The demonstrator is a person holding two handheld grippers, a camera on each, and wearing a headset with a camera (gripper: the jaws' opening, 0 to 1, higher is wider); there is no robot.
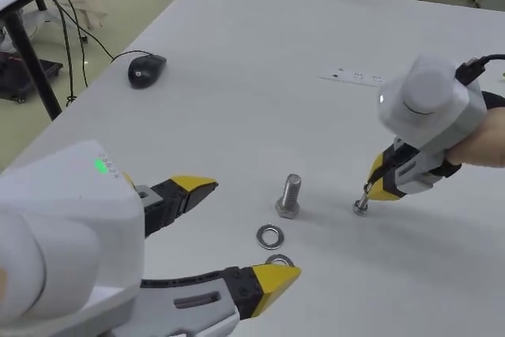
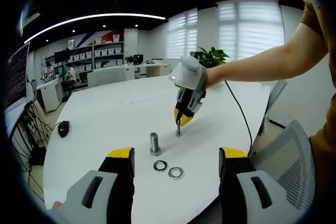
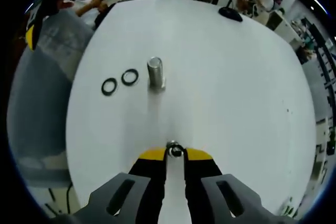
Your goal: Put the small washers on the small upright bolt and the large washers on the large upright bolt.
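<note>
The small bolt [image 1: 361, 205] stands upright on the surface [image 1: 237, 76], right of the large bolt [image 1: 289, 195]. The right hand-held gripper [image 3: 174, 154] is clenched about its top. One washer [image 1: 270, 236] lies flat just beside the large bolt, and a second washer [image 1: 279, 260] lies past it. The left hand-held gripper [image 1: 246, 230] hovers near them, released wide.

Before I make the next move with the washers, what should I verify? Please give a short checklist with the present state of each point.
1. Large bolt stands upright: ok.
2. Two large washers lie flat on the table, beside the large bolt and not on it: ok.
3. Left gripper is open and faces the large washers: ok.
4. Right gripper has its tips at the small bolt: ok.
5. A small washer sits on the small bolt or in the right jaws: cannot tell.
</note>
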